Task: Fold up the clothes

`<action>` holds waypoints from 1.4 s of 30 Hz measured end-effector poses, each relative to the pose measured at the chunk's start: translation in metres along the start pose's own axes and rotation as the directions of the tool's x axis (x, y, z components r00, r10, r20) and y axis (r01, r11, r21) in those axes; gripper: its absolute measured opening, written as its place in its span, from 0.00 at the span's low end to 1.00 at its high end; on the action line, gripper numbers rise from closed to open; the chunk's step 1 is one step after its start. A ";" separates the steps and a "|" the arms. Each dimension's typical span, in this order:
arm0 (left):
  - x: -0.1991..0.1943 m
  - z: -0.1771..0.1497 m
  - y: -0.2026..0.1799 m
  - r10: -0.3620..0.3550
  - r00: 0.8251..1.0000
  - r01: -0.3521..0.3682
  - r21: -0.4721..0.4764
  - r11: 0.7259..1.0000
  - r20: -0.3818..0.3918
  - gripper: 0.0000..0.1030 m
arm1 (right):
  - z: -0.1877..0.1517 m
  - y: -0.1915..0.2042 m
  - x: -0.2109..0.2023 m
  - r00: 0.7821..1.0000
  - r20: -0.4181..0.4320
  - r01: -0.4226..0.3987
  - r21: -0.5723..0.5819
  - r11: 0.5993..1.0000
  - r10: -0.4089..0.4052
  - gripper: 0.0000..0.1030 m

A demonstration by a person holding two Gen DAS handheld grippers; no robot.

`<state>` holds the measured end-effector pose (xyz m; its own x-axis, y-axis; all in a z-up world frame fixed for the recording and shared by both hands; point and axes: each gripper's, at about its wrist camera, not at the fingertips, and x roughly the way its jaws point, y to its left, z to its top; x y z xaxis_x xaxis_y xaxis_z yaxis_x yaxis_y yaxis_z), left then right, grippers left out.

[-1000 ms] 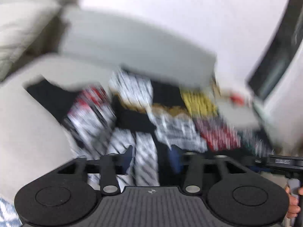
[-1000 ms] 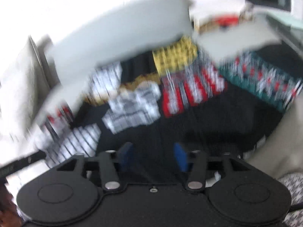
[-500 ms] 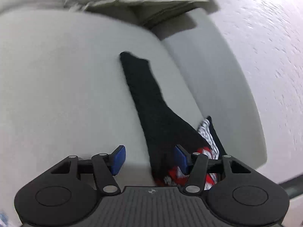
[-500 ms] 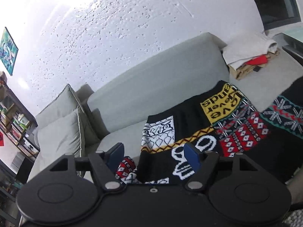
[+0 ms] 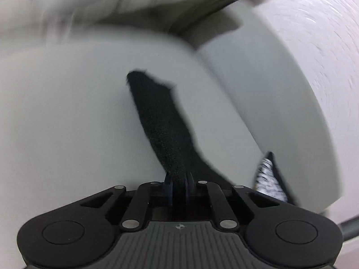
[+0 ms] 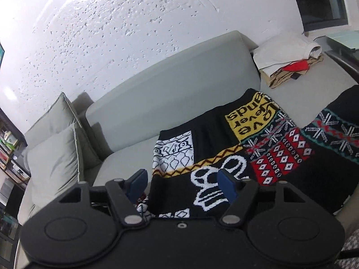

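A black patterned knit sweater (image 6: 258,148) with white, yellow and red panels lies spread on the grey sofa seat (image 6: 125,159). In the left wrist view its black sleeve (image 5: 161,121) stretches across the seat cushion (image 5: 67,116), and my left gripper (image 5: 179,182) is shut on the near end of that sleeve. My right gripper (image 6: 182,182) is open, its blue pads hovering just above the sweater's near edge, holding nothing.
Two grey cushions (image 6: 58,148) lean at the sofa's left end. A stack of folded clothes (image 6: 289,60) sits at the far right of the sofa. The backrest (image 6: 170,89) runs behind the sweater. Shelves (image 6: 9,152) stand at far left.
My left gripper has closed on the black sleeve; half a second ago it was open around it. The right gripper stays open and has barely moved after an earlier fast swing.
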<state>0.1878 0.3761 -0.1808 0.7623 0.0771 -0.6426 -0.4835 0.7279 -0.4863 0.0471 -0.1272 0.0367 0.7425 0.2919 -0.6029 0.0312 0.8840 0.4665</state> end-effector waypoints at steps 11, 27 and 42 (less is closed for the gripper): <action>0.010 -0.005 0.010 0.308 0.951 -0.306 0.290 0.907 0.039 0.17 | 0.000 -0.004 0.011 0.999 -0.043 -0.019 0.028 0.999 0.020 0.67; -0.230 -0.073 -0.110 -0.069 0.994 0.025 0.459 0.888 0.080 0.55 | -0.005 -0.095 -0.090 0.998 -0.002 -0.059 0.093 0.994 0.059 0.79; -0.135 -0.237 -0.168 0.046 0.980 0.076 0.581 0.810 -0.192 0.52 | -0.068 -0.139 0.035 0.975 -0.179 0.109 -0.122 0.987 -0.130 0.24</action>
<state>0.0644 0.0822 -0.1527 0.6421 -0.0217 -0.7663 -0.0842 0.9916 -0.0986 0.0233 -0.2147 -0.0935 0.6000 0.2357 -0.7645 0.0295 0.9485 0.3155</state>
